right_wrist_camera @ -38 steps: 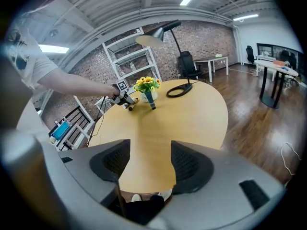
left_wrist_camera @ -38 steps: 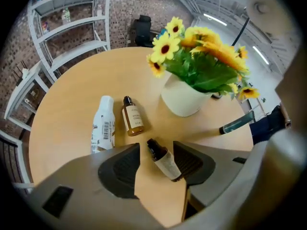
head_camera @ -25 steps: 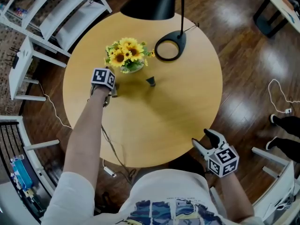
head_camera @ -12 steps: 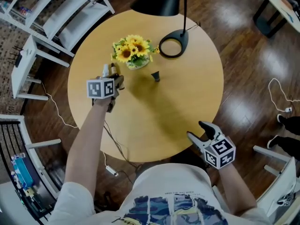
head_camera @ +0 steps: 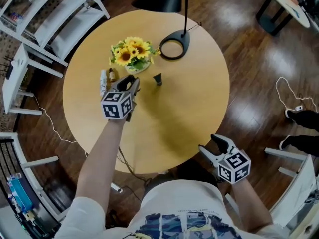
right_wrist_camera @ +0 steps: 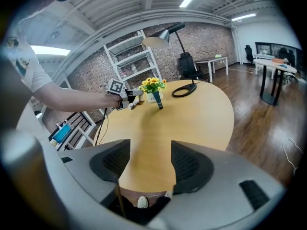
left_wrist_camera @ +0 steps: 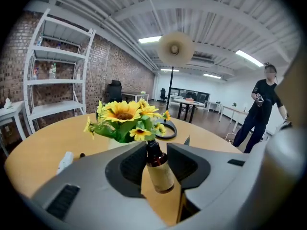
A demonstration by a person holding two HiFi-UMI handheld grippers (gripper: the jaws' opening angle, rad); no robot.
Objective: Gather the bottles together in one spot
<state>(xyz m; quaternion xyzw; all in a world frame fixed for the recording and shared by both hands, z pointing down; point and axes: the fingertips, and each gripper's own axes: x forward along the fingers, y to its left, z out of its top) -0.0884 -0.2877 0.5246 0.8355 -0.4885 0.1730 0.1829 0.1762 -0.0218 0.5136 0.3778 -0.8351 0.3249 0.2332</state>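
Note:
My left gripper (head_camera: 130, 82) (left_wrist_camera: 154, 150) is shut on an amber bottle (left_wrist_camera: 159, 173) with a pale label and dark cap, gripped near its neck, just in front of the sunflowers (head_camera: 130, 54). To its left on the round table (head_camera: 189, 108) a white bottle (head_camera: 103, 78) (left_wrist_camera: 64, 161) lies flat, with another amber bottle (head_camera: 112, 74) beside it. A small dark bottle (head_camera: 158, 78) (right_wrist_camera: 157, 101) stands to the right of the flowers. My right gripper (head_camera: 216, 149) (right_wrist_camera: 146, 162) hangs open and empty at the table's near edge.
A black lamp base ring (head_camera: 173, 48) sits behind the flowers, its pole rising over the table. White shelving (head_camera: 55, 19) stands at the far left. A cable (head_camera: 294, 96) lies on the wooden floor. A person (left_wrist_camera: 261, 111) stands in the distance.
My left gripper has drawn back from beside the flowers toward me and swung right, its jaws now pointing at the flowers. The right gripper has hardly moved.

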